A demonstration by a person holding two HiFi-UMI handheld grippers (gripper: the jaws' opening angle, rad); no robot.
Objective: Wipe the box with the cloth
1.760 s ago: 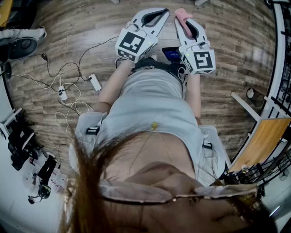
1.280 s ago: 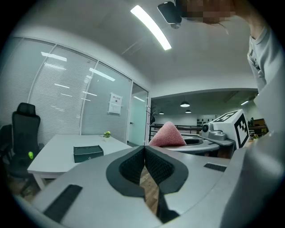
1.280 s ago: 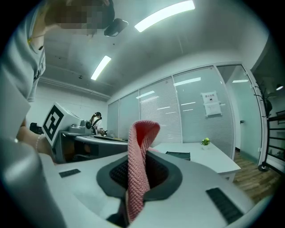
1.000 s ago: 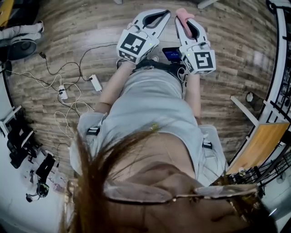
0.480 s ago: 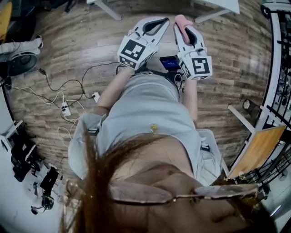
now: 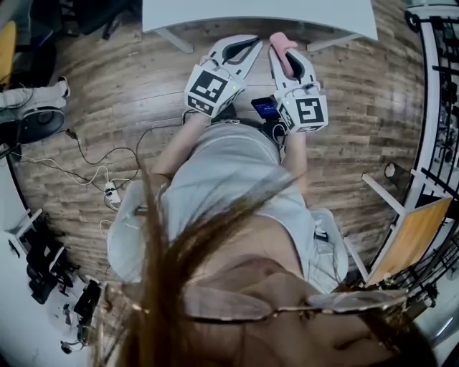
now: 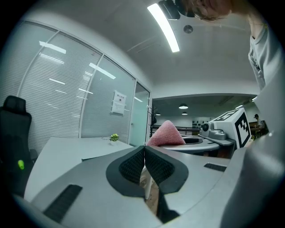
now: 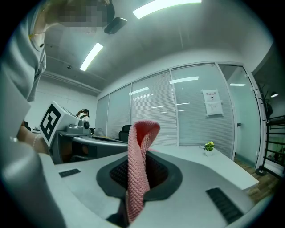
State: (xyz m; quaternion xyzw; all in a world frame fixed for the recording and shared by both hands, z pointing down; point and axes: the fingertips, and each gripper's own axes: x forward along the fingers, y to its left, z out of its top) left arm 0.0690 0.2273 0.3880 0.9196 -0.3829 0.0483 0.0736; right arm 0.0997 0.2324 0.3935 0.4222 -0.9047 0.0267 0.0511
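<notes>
Pink knitted cloth point(image 8: 139, 164): folded strip, clamped between the pads of the right gripper point(image 6: 289, 56). Its loop stands up past the jaw tips. The grip is the same as in the moments before.

Left gripper point(image 7: 144, 162): jaws pressed pad against pad, nothing between them. It is carried just beside the right gripper, both held out from the person's waist as before.

Small dark device point(image 6: 264, 106): lit screen, behind both claws, at the waist between the wrists.

Wooden floor point(image 6: 129, 86): beneath both claws.

Cables and power strip point(image 6: 109, 192): well behind the left claw and out to its side. They now lie further back than a second ago.

White table point(image 6: 258, 11): new entry. Its edge now lies close ahead of both sets of jaw tips, where only floor showed shortly before. Judged: the person has been walking up to it with both claws held steady.

Potted plant point(image 7: 115, 137): small, on the table top, far ahead of the claws.

Glass partition point(image 7: 67, 89): fitted with blinds, beyond the table.

Box: not found in any view, neither ahead of the claws nor on the visible stretch of table. Judged: wiping is not yet begun. The task stands at the approach, cloth ready, and the box must be located next.
</notes>
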